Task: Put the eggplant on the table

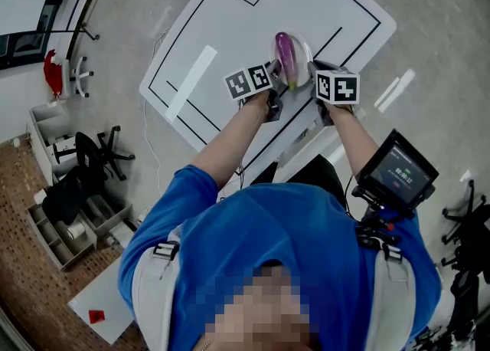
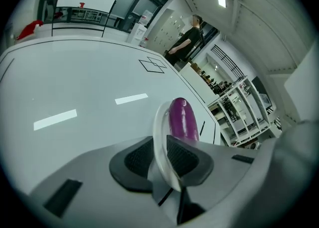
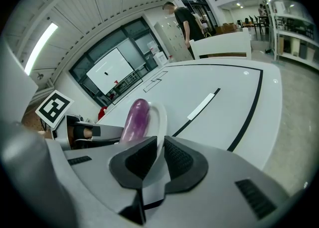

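Far to my left, off the bench (image 1: pixel 230 12), an office chair (image 1: pixel 99 152) stands on the floor, well apart from the work. A white tape strip (image 1: pixel 191 81) lies on the bench's left part.

My left hand-held gripper (image 2: pixel 160 161) has its jaws closed tight on the left rim of a white plate (image 2: pixel 158 122), with the thin rim pinched between the ribbed pads. The eggplant (image 2: pixel 182 118) lies along the plate's middle, purple and glossy, its long axis pointing away from me, above the near edge of the bench.

I judge it light and fairly firm. It is also smooth-skinned and rounded, so it would roll or slide if the plate tips. A hold across its thicker middle, one jaw on each flank, looks safest, with gentle pressure so the skin does not bruise.

My right hand-held gripper (image 3: pixel 155 158) is likewise clamped on the plate's right rim, so neither is free to take the eggplant. One must let go of the plate first, and I cannot tell whether the plate rests on the bench. The plate looks stiff and breakable.

Further right, off the bench, a small screen (image 1: pixel 396 173) sits by my right arm. A person (image 3: pixel 182 15) stands beyond the bench's far end, well apart.
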A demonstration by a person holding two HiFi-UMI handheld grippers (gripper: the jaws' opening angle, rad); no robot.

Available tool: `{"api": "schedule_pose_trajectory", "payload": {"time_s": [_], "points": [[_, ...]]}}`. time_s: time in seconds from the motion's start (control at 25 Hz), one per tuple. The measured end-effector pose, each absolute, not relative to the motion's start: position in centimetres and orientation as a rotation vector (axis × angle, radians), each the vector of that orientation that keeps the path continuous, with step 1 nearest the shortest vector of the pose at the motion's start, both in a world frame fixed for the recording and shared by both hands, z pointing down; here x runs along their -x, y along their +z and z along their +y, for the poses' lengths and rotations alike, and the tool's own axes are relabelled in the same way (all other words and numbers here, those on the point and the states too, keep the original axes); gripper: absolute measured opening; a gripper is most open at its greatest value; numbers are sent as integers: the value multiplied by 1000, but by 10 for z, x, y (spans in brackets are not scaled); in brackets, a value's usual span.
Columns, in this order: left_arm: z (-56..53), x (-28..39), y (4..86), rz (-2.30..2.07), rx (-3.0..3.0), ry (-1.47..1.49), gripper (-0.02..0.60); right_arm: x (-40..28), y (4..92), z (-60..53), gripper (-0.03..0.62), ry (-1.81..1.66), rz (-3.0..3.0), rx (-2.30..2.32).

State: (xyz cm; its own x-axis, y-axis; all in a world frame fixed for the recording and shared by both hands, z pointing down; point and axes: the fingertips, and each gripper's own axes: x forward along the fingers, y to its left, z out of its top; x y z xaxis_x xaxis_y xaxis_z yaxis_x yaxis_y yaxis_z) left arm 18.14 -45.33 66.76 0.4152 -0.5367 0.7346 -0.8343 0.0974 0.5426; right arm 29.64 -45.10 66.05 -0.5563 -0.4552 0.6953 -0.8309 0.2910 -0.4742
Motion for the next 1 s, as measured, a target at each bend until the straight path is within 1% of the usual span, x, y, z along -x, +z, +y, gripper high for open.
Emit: {"api": "schedule_pose_trajectory", "payload": {"time_s": [0.56, 0.84, 1.0], "points": [[-454, -176, 664, -1267, -1574, 283, 72, -303, 655, -460, 43, 1151, -2168, -1207], [-423, -161, 623, -1284, -1632, 233, 71, -295, 612, -433, 43, 1081, -2207, -1255], [-423, -159, 613, -1282, -1668, 201, 71, -297, 603, -433, 43, 1047, -2212, -1285]]}}
